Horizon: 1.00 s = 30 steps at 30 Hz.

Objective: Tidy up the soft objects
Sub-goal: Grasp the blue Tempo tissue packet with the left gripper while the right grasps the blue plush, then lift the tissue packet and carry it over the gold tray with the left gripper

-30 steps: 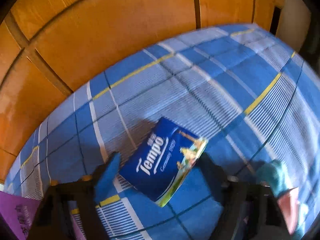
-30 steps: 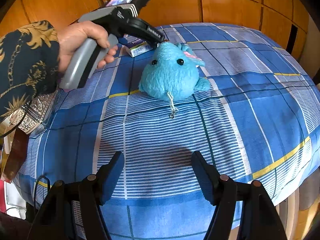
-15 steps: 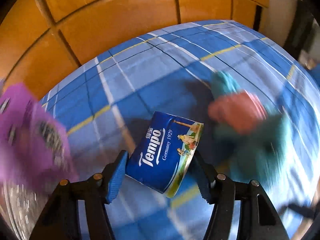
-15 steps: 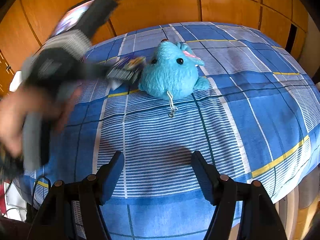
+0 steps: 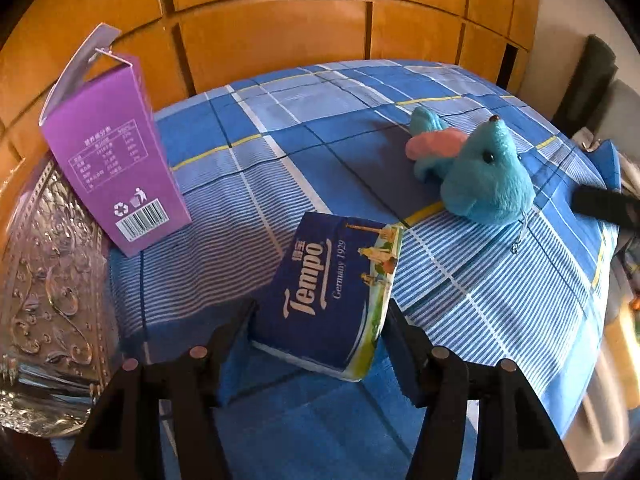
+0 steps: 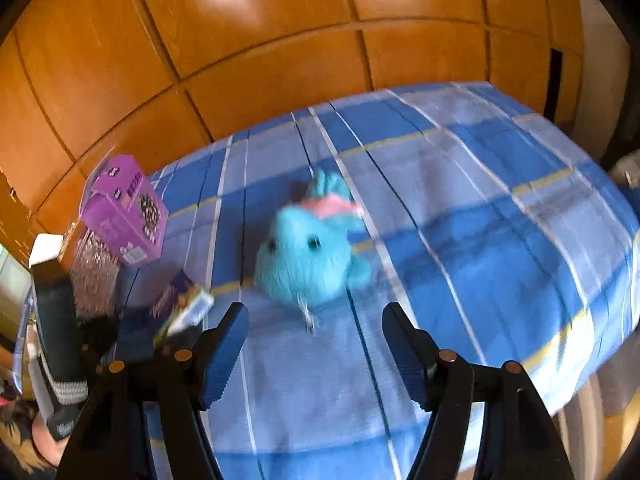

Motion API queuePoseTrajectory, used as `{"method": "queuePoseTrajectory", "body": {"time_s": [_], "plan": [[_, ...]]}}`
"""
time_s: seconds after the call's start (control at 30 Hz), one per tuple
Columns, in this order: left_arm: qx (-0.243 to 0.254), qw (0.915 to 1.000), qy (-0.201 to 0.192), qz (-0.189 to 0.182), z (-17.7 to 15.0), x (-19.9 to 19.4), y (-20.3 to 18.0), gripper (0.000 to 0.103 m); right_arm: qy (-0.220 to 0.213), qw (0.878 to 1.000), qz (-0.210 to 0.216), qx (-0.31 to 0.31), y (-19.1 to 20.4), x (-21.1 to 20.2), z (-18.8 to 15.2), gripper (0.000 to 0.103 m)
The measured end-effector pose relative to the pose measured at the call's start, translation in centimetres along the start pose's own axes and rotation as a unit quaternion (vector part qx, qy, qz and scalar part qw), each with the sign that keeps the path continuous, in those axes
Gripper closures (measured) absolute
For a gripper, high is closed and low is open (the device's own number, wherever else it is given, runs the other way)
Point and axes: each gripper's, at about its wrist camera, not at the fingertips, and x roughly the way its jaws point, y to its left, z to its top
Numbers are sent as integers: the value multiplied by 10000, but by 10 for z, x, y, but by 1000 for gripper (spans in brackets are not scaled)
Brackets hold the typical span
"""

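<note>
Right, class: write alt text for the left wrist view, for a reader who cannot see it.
The left gripper is closing its jaws around a blue Tempo tissue pack above a blue plaid bed. A purple box stands upright to the left, a blue plush toy lies to the right, and wooden panels fill the background.

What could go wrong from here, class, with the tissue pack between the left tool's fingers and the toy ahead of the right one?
1. The left tool is closing on the tissue pack near its lower end only; the pack might tilt or slip out.
2. The purple box stands upright close by; a swing that way could topple it.
3. The right tool is open short of the blue toy, whose dangling clip might snag.
</note>
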Motion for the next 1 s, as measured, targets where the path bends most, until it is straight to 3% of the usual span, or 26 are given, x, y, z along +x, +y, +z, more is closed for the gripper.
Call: {"method": "queuePoseTrajectory", "body": {"time_s": [0.1,0.23,0.37,0.4,0.47,0.57,0.67,0.77,1.0], "plan": [[-15,10000,-48,1,-1,0,0,41,127,9998,90,-110,8,22,21,33],[-39,9999,-84,-39,-3,-2,1,41,456,9985,-142,-250,11,64,44,33],[-58,9999,-133,-60,-5,-2,2,41,775,9963,8,-373,15,94,51,33],[-68,9998,-149,-71,-5,-2,2,41,831,9956,68,-434,17,97,50,45],[-64,9998,-161,-71,-6,-2,2,41,839,9949,61,-561,23,96,48,49],[-57,9998,-156,-77,-6,-2,2,41,766,9947,-26,-679,24,86,39,51],[-65,9999,-14,-91,-1,-1,3,43,700,9964,175,-452,9,83,22,51],[2,9997,209,-142,14,0,-3,44,569,9976,256,-297,3,80,18,51],[-101,9997,-106,-185,85,-13,-10,44,398,9982,400,-215,1,80,13,50]]}}
